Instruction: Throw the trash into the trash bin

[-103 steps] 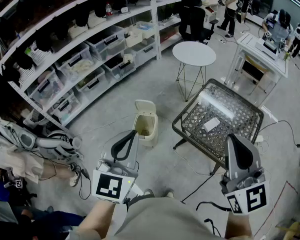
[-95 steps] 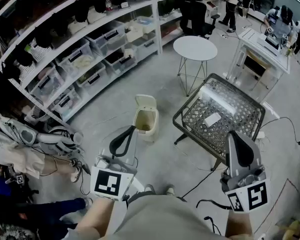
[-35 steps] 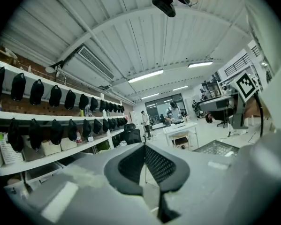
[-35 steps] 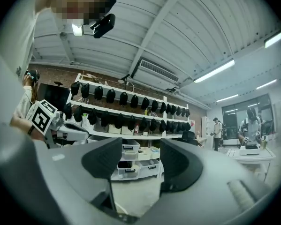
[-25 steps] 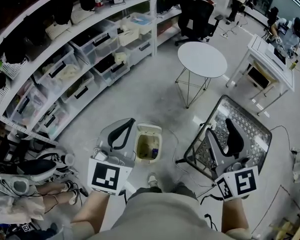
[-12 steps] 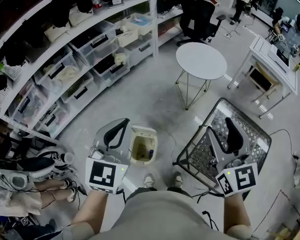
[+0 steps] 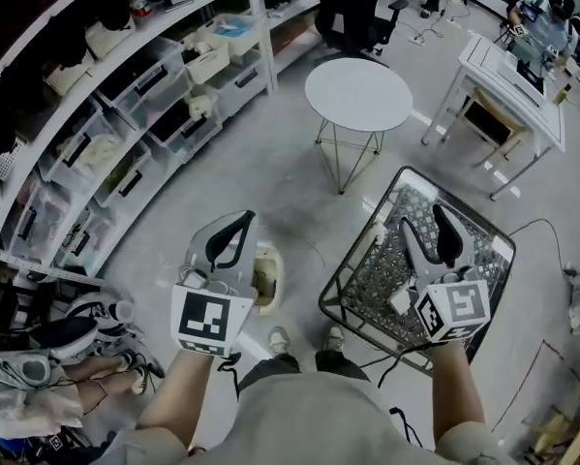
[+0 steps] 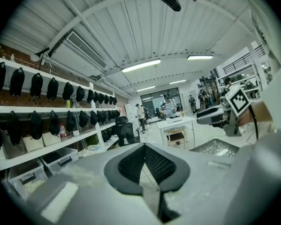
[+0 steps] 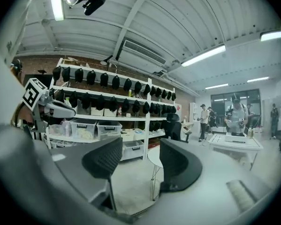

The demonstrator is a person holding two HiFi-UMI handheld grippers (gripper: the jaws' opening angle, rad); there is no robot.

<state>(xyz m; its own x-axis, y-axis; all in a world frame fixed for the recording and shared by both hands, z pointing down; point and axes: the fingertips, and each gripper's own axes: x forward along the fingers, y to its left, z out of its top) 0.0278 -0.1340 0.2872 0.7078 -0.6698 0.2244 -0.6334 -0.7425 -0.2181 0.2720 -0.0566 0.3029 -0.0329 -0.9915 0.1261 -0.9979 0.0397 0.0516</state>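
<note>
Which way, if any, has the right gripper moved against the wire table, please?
Yes. The right gripper moved forward, from short of the table's near edge to over its mesh.

Trash (image 7: pixel 398 300): small flat white piece lying on the mesh bench (image 7: pixel 365 281), partly hidden. Bin (image 7: pixel 268 281): cream, upright on the floor (image 7: pixel 270 163), top open, just left of the bench.

Grey-green shirt (image 7: pixel 314 415), white shoes (image 7: pixel 281 340), grey left claw (image 7: pixel 237 221), grey right claw (image 7: pixel 423 219)
</note>
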